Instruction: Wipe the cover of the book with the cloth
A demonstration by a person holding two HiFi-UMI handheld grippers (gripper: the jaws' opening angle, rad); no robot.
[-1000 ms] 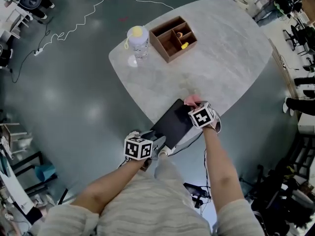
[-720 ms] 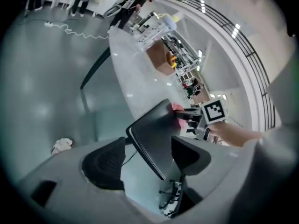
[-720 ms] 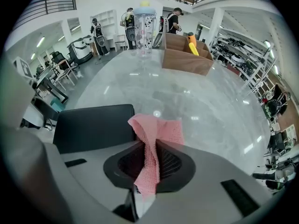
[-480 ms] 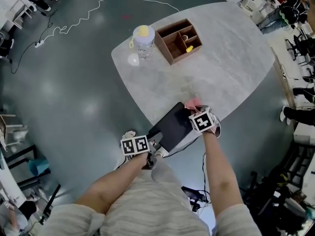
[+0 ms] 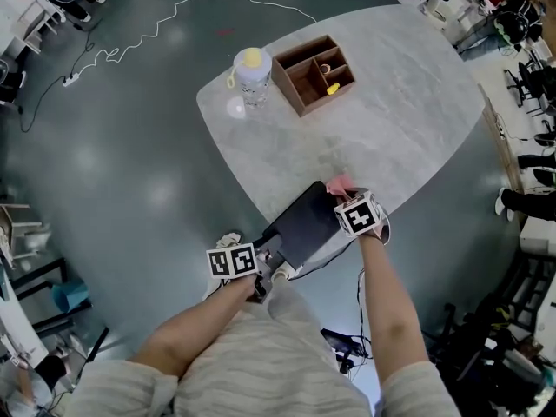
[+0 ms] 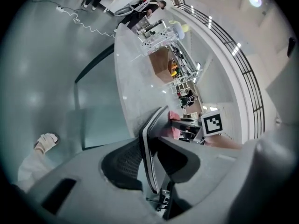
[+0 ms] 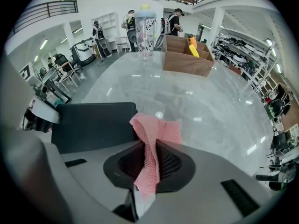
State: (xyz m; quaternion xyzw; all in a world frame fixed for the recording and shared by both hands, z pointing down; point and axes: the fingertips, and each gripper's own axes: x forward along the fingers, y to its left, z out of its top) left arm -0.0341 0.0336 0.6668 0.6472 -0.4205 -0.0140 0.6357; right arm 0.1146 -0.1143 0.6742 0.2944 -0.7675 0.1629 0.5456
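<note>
A book (image 5: 304, 222) with a dark cover lies at the near edge of the table, partly overhanging it. My left gripper (image 5: 269, 263) is at the book's near left corner. Its jaws have just been closing, and the book's edge (image 6: 148, 143) stands edge-on between them, pinched by the pads. My right gripper (image 5: 340, 194) points steeply down at the book's far right corner, shut on a pink cloth (image 5: 337, 183). In the right gripper view the cloth (image 7: 152, 139) hangs from the jaws in front of the dark cover (image 7: 93, 122).
The pale marble table (image 5: 391, 102) carries a wooden box (image 5: 314, 69) with compartments and a clear bottle with a yellow lid (image 5: 249, 72), both at the far side. A small white disc (image 5: 234, 106) lies beside the bottle. A cable runs across the grey floor at the far left.
My left gripper has rolled, its marker cube showing another face, and its jaws have closed on the book's near corner. The right gripper with the cloth has stayed put.
</note>
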